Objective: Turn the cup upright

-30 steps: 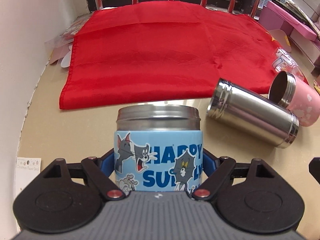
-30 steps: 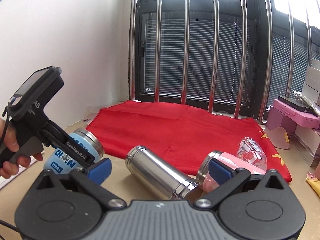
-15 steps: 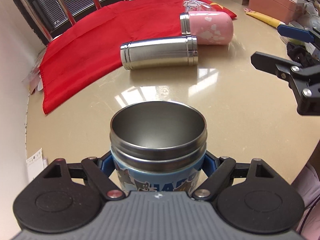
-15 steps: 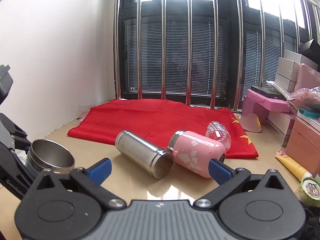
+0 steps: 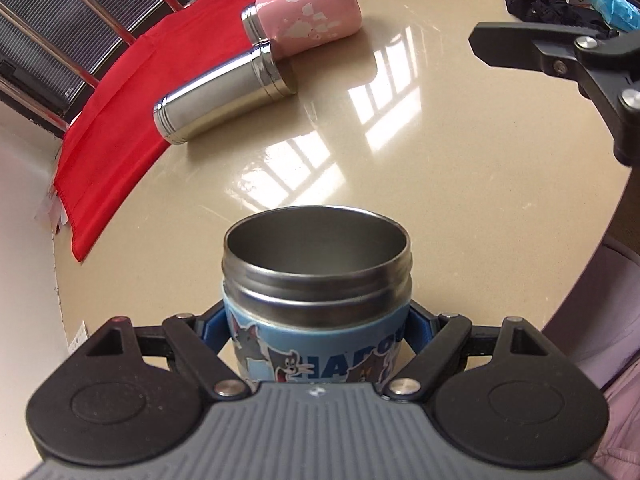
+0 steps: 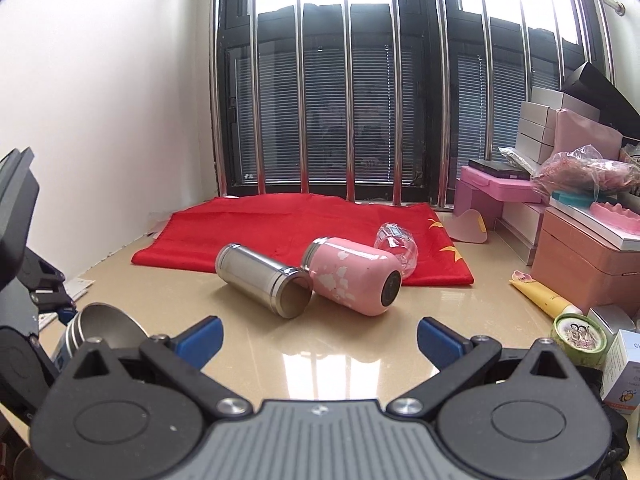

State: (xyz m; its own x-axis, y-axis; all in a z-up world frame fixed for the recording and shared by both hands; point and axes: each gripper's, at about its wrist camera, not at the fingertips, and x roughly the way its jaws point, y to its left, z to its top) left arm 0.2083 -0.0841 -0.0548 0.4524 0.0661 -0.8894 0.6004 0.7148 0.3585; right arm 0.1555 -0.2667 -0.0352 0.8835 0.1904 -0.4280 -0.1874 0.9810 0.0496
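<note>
My left gripper [image 5: 316, 332] is shut on a blue cartoon-print steel cup [image 5: 316, 304], mouth up, over the beige table [image 5: 440, 152]. The cup also shows at the left edge of the right wrist view [image 6: 94, 326]. A plain steel cup [image 5: 224, 94] [image 6: 264, 280] and a pink cup [image 5: 304, 26] [image 6: 352, 276] lie on their sides, touching, at the red cloth's edge. My right gripper [image 6: 320, 338] is open and empty, well short of them; it also shows in the left wrist view [image 5: 560, 12].
A red cloth [image 6: 280, 232] covers the far table by the barred window. A clear glass [image 6: 396, 246] lies on it behind the pink cup. Pink boxes [image 6: 580, 248], a yellow tube [image 6: 542, 296] and a round tin [image 6: 578, 334] crowd the right side. A white wall [image 6: 100, 120] is at left.
My left gripper has tipped the blue cup from side-on to mouth up and swung its view toward the right. My right gripper has drawn back and now looks lower over the table.
</note>
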